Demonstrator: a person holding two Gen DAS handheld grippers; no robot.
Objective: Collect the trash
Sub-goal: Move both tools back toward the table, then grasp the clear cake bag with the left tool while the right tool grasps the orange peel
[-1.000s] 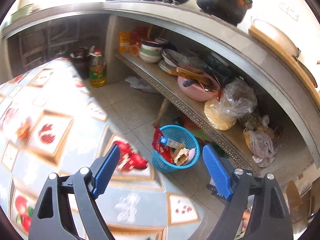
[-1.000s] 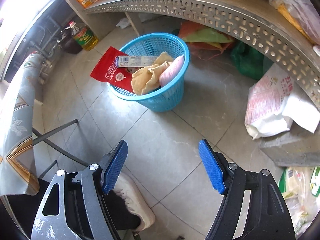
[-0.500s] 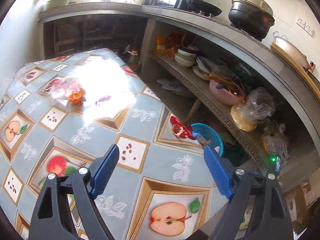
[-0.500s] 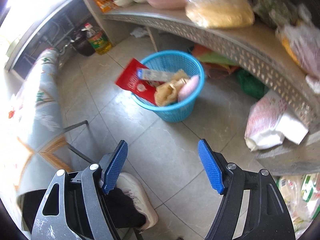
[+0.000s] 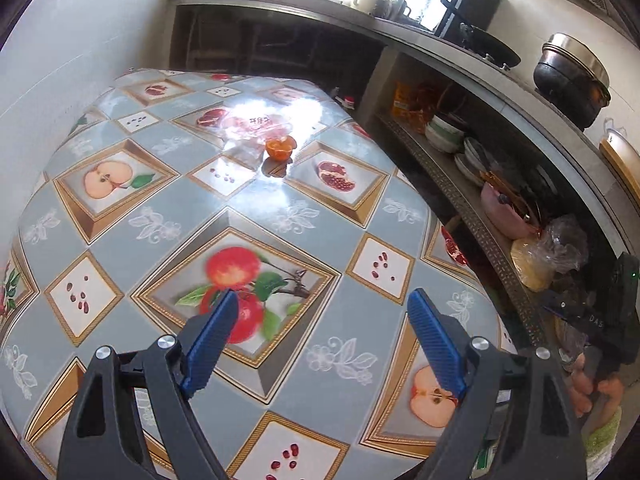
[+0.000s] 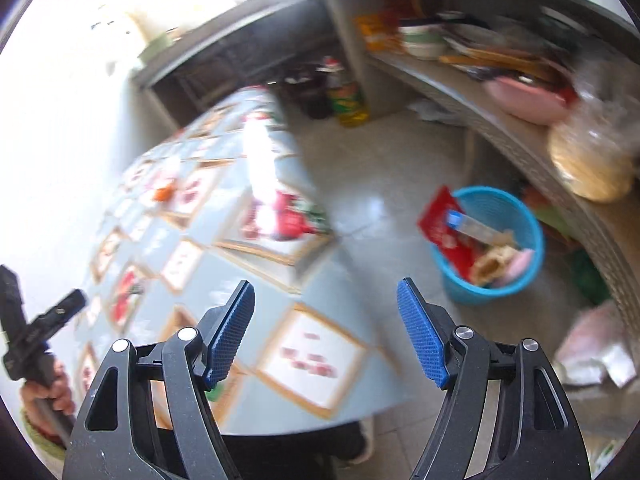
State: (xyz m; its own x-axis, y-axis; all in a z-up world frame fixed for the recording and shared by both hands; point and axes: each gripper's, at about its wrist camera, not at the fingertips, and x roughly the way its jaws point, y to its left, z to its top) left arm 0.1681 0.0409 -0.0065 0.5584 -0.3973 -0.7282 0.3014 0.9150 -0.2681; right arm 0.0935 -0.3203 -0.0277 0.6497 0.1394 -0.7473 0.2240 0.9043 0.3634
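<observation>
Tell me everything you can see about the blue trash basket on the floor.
The round blue plastic mesh basket stands upright on the pale tiled floor, between the table and the metal shelf. Open-topped, it is crammed: a red wrapper and a white-and-blue packet poke over its rim, beside crumpled tan paper and something pink. No claw touches it.

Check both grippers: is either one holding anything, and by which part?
Nothing is held. The left gripper stands open over the table with nothing between its pads; the right gripper is open and empty too. The orange peel lies untouched.
</observation>
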